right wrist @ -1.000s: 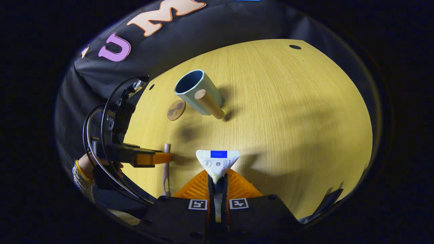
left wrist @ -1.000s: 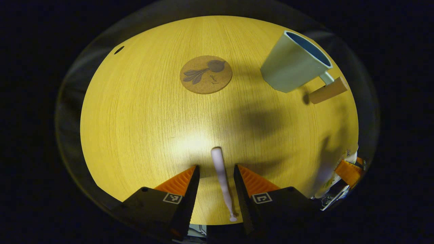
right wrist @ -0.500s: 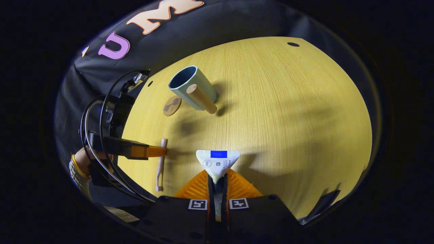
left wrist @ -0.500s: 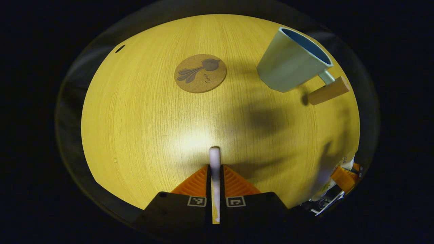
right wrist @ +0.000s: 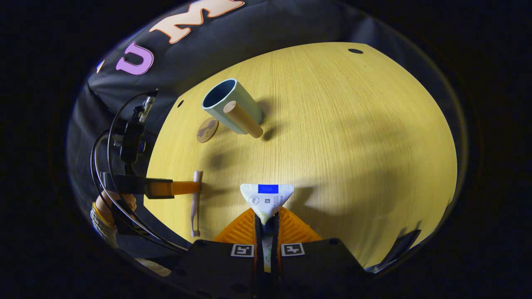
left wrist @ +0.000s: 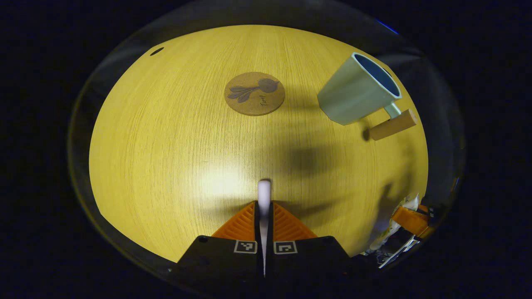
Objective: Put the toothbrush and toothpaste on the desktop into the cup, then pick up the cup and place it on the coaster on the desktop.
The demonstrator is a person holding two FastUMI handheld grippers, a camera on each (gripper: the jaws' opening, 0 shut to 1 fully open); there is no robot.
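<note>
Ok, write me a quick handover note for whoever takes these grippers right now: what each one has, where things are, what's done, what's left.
Left hand-held gripper: shut on the toothbrush, handle pointing forward.
Right hand-held gripper: shut on the toothpaste, flat crimped end forward.
Cup: upright on the desktop, empty as far as its mouth shows, wooden handle sticking out sideways.
Coaster: bare, lying beside the cup, apart from it.
Done: both items are gripped.
Left: drop the toothbrush and toothpaste into the cup, then lift the cup onto the coaster.
</note>
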